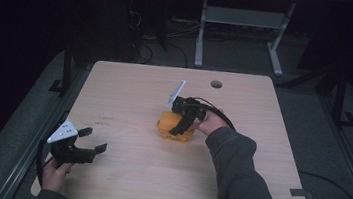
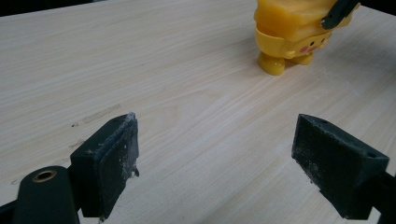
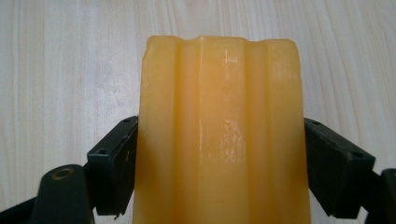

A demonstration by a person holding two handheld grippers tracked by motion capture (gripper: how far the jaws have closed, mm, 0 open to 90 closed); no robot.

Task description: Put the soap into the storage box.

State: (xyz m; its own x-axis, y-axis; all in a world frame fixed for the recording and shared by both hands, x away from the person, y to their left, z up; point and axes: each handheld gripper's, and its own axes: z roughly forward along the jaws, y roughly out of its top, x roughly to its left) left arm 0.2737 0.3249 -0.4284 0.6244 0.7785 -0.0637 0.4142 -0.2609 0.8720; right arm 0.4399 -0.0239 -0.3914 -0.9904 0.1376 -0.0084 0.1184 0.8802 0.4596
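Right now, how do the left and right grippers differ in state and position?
The left gripper has its jaws wide open on nothing; the right gripper has its jaws closed against the yellow toy figure. The left sits near the table's front-left edge, the right mid-table. Both are black and hand-held.

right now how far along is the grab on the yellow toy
Reaching looks done: the right gripper has its jaws against both sides of the yellow toy, which seems to stand on the table. Lifting or moving it looks left. The left gripper waits open, apart from the toy.
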